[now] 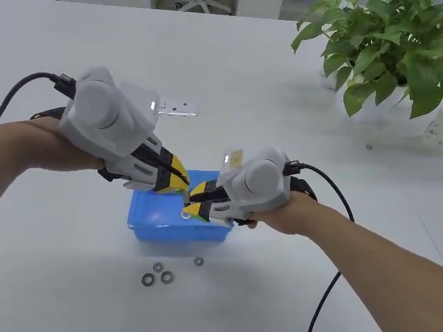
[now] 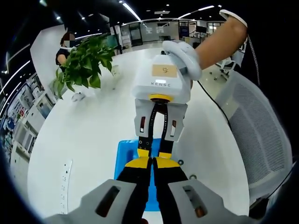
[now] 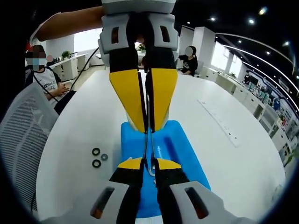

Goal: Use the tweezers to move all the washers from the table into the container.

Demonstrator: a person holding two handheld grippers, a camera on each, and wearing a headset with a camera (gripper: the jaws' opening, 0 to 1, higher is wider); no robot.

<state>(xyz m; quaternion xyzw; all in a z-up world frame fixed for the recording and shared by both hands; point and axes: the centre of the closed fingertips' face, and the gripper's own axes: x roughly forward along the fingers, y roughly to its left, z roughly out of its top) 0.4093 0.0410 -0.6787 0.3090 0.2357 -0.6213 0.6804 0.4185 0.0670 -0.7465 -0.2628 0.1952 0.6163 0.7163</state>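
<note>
A blue container (image 1: pixel 159 223) sits on the white table, and both grippers meet tip to tip above it. My left gripper (image 1: pixel 181 181) comes in from the left, my right gripper (image 1: pixel 194 200) from the right. In the right gripper view, thin metal tweezers (image 3: pixel 148 144) run between my right gripper (image 3: pixel 149 164) and the left gripper's (image 3: pixel 145 126) yellow jaws, and both grip them. A small ring (image 1: pixel 185 216) shows at the right gripper's tip; whether it is held is unclear. Several washers (image 1: pixel 158 273) lie in front of the container, with three washers (image 3: pixel 98 157) beside it.
A potted plant (image 1: pixel 377 48) stands at the back right of the table. A flat white strip (image 1: pixel 173 107) lies behind the grippers. A black cable (image 1: pixel 332 200) trails from the right gripper. A mesh chair (image 2: pixel 261 140) stands beside the table.
</note>
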